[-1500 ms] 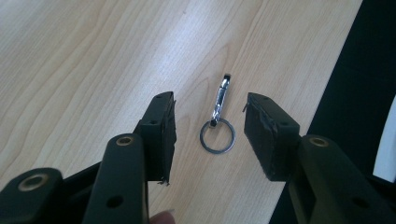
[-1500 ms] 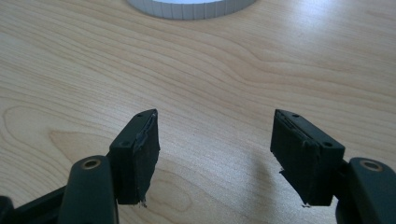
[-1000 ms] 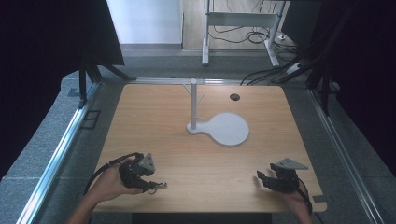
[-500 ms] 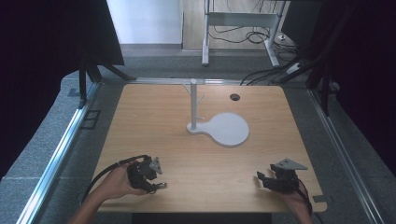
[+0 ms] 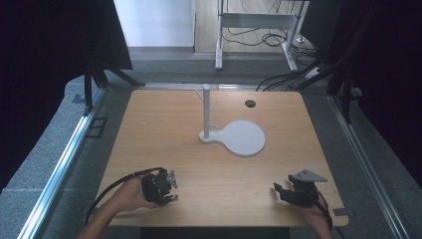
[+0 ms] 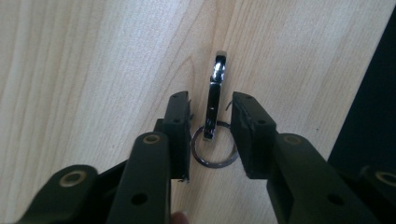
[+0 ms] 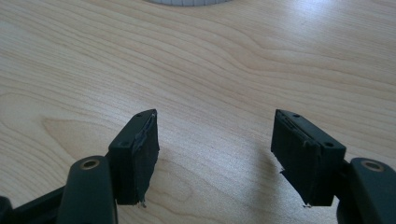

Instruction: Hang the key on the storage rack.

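Left claw (image 6: 211, 135), narrowing and not yet pressing, straddles the metal snap hook (image 6: 213, 100) with its key ring (image 6: 214, 150), lying flat near the counter's (image 5: 164, 129) near-left edge. You should find it light, rigid and slippery; take the hook's flat shank. Right claw (image 7: 215, 156) stands wide and empty near the near-right corner.

Glossy metal keyring clip (image 6: 214, 100), matt wooden table (image 6: 93, 70)

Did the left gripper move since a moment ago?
Yes. The left gripper slid right along the table's near edge, toward the white stand, jaws closing around the key ring clip.
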The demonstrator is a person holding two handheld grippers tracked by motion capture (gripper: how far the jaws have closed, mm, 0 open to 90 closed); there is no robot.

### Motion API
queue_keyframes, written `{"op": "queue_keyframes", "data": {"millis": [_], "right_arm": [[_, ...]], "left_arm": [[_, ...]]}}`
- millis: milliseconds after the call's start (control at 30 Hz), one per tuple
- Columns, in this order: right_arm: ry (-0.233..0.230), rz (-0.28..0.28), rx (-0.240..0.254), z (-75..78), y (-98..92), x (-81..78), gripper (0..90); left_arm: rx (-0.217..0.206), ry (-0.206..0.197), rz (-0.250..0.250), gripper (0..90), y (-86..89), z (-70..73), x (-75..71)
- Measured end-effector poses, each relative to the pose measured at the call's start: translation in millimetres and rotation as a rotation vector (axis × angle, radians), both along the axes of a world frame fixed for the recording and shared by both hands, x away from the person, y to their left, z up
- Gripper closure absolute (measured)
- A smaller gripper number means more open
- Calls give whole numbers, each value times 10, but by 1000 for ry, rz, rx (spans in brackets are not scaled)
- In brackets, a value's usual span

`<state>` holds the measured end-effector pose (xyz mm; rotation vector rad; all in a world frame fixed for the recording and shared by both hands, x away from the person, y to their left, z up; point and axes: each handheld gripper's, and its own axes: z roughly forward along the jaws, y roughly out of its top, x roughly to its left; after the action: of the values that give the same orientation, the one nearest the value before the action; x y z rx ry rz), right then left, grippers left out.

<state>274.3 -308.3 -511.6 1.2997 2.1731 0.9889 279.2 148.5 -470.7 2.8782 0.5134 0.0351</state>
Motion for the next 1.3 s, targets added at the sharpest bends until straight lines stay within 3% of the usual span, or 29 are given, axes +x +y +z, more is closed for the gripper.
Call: {"op": "queue_keyframes", "data": {"millis": [233, 500, 700, 1067, 1300], "right_arm": [[2, -2, -1, -1, -2, -2, 325], [2, -4, -9, -2, 2, -5, 325], [6, -4, -12, -11, 5, -6, 326], [6, -11, -21, -15, 18, -11, 328], [9, -20, -18, -7, 12, -20, 328]], "left_arm": [[9, -1, -7, 743, -12, -53, 3], [2, -9, -17, 853, -9, -66, -20], [-46, -3, -17, 855, 47, -38, -21], [-114, -48, 43, 856, 172, 142, 34], [-177, -77, 56, 856, 250, 355, 56]]}}
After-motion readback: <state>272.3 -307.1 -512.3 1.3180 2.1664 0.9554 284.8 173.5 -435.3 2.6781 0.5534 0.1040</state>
